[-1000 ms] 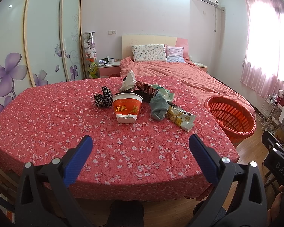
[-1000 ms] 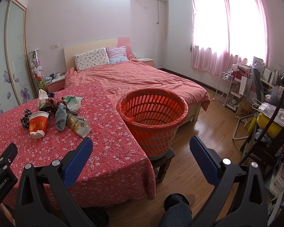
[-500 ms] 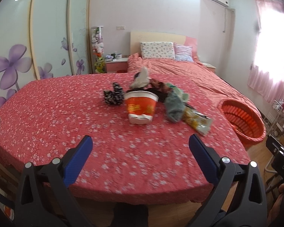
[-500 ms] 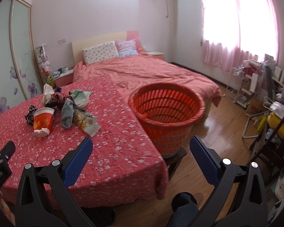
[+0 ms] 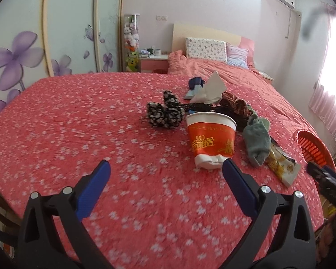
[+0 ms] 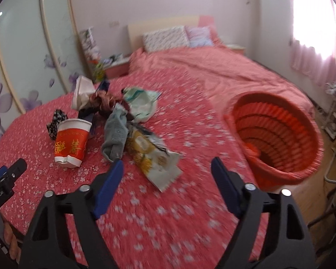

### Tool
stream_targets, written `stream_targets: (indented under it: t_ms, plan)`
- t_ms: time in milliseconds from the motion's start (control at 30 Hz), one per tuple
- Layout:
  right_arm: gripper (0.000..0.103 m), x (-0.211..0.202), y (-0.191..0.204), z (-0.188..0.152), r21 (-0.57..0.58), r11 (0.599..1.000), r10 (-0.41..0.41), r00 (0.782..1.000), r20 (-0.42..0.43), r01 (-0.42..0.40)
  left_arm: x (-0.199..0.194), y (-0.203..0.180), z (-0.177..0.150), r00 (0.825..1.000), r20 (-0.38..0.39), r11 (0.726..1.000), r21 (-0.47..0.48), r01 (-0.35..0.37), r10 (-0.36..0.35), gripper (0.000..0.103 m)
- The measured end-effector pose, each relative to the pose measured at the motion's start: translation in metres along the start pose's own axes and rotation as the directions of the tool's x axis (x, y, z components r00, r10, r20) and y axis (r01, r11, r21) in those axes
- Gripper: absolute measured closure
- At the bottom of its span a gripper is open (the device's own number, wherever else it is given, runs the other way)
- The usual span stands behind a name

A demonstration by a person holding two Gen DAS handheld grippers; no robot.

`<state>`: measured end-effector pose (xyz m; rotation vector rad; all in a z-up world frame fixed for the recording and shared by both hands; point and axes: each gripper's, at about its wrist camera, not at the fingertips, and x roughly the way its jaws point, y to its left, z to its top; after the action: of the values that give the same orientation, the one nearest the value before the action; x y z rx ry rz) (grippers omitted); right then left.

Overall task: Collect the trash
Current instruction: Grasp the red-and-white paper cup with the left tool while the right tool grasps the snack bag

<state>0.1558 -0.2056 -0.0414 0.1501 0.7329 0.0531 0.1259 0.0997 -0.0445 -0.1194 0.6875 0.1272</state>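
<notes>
Right wrist view: snack wrapper (image 6: 155,157) lies flat on the red flowered tablecloth (image 6: 190,116), just beyond the right gripper (image 6: 167,168).

Its long axis runs from the sock pile toward the camera's near right. The right gripper's jaws have just been closing, yet stand apart with nothing between them. This view alone shows the orange basket (image 6: 277,139) whole, beside the table edge. Left wrist view shows only its rim (at the far right), but faces the crushed paper cup (image 5: 211,141) upright; the left gripper (image 5: 164,168) stands released, empty.
</notes>
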Motion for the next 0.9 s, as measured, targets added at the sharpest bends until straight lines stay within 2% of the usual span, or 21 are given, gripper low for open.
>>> stream_targets:
  t_ms: [133, 200, 333, 400, 467, 567, 700, 767, 800, 833, 867, 900]
  plan:
    - [0.029, 0.037, 0.006, 0.009, -0.033, 0.999, 0.008, 0.998, -0.066, -0.011, 0.024, -0.015, 0.01, 0.999, -0.036, 0.999, 0.017, 0.03, -0.029, 0.005]
    - [0.033, 0.051, 0.007, 0.011, -0.043, 0.999, 0.013, 0.995, -0.1, -0.018, 0.034, -0.022, 0.013, 0.998, -0.047, 0.999, 0.029, 0.039, -0.037, 0.005]
    - [0.049, 0.069, 0.007, 0.01, -0.044, 0.998, 0.04, 0.986, -0.164, -0.048, 0.058, -0.038, 0.016, 0.996, -0.085, 0.997, 0.061, 0.039, -0.034, 0.005]
    - [0.058, 0.067, 0.006, 0.008, -0.044, 0.996, 0.065, 0.984, -0.166, -0.074, 0.068, -0.044, 0.016, 0.993, -0.108, 0.997, 0.069, 0.043, -0.035, 0.005]
    - [0.074, 0.06, 0.007, 0.006, -0.057, 0.994, 0.086, 0.984, -0.157, -0.096, 0.077, -0.048, 0.014, 0.99, -0.137, 0.996, 0.074, 0.042, -0.032, 0.005]
    - [0.086, 0.059, 0.004, 0.007, -0.056, 0.991, 0.111, 0.981, -0.157, -0.121, 0.087, -0.052, 0.013, 0.986, -0.163, 0.996, 0.073, 0.052, -0.039, 0.005]
    - [0.087, 0.057, 0.002, 0.007, -0.047, 0.99, 0.127, 0.979, -0.159, -0.136, 0.1, -0.059, 0.012, 0.981, -0.19, 0.995, 0.086, 0.049, -0.032, 0.005]
    - [0.084, 0.062, 0.006, 0.008, -0.051, 0.99, 0.125, 0.978, -0.169, -0.135, 0.105, -0.061, 0.012, 0.979, -0.199, 0.995, 0.09, 0.05, -0.031, 0.005]
    - [0.08, 0.063, 0.009, 0.009, -0.054, 0.989, 0.124, 0.977, -0.171, -0.135, 0.107, -0.062, 0.013, 0.979, -0.2, 0.994, 0.092, 0.05, -0.031, 0.005]
    - [0.064, 0.065, 0.012, 0.009, -0.062, 0.988, 0.127, 0.976, -0.175, -0.14, 0.109, -0.062, 0.013, 0.979, -0.201, 0.994, 0.098, 0.048, -0.027, 0.005]
    - [0.057, 0.067, 0.014, 0.009, -0.07, 0.988, 0.125, 0.976, -0.178, -0.139, 0.11, -0.063, 0.013, 0.979, -0.202, 0.994, 0.1, 0.047, -0.026, 0.005]
    - [0.056, 0.069, 0.017, 0.009, -0.08, 0.987, 0.121, 0.976, -0.181, -0.137, 0.111, -0.063, 0.014, 0.979, -0.204, 0.994, 0.102, 0.048, -0.027, 0.006]
